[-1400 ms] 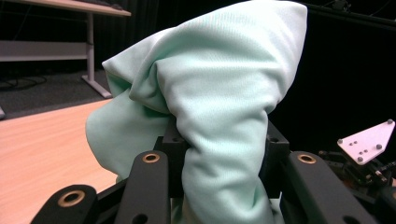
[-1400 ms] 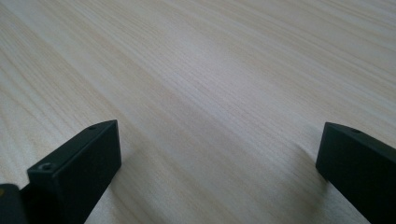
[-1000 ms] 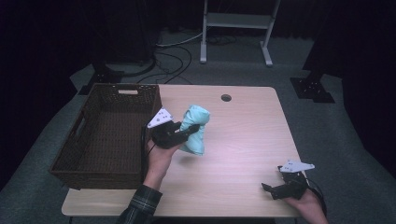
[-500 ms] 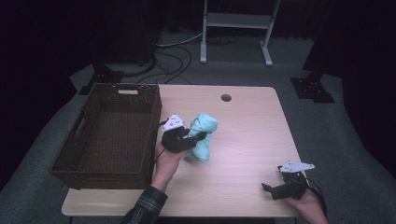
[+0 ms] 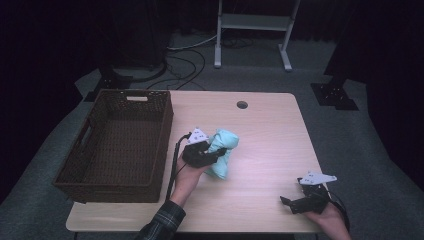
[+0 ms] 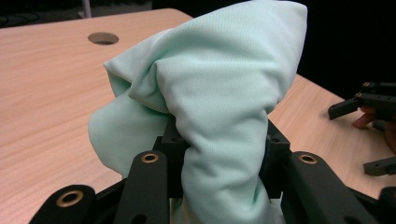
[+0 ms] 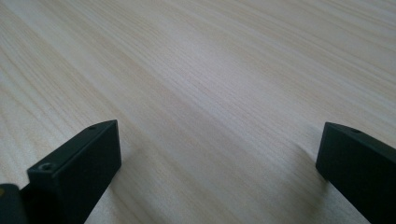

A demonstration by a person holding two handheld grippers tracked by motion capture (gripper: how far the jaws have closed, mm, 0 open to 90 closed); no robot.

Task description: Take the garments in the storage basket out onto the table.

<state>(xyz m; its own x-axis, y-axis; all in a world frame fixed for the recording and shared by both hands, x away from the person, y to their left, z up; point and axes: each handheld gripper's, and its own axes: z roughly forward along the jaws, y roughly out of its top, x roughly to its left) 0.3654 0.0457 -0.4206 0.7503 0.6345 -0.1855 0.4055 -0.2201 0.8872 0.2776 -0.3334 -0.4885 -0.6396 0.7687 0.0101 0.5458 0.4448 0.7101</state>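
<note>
The pale green cloth (image 5: 221,156) is bunched and clamped between the jaws of the left gripper (image 5: 209,156), near the middle of the wooden table (image 5: 270,130), just right of the brown wicker basket (image 5: 120,140). The right gripper (image 5: 296,204) is held with jaws wide apart at the near right edge, well apart from the cloth.
</note>
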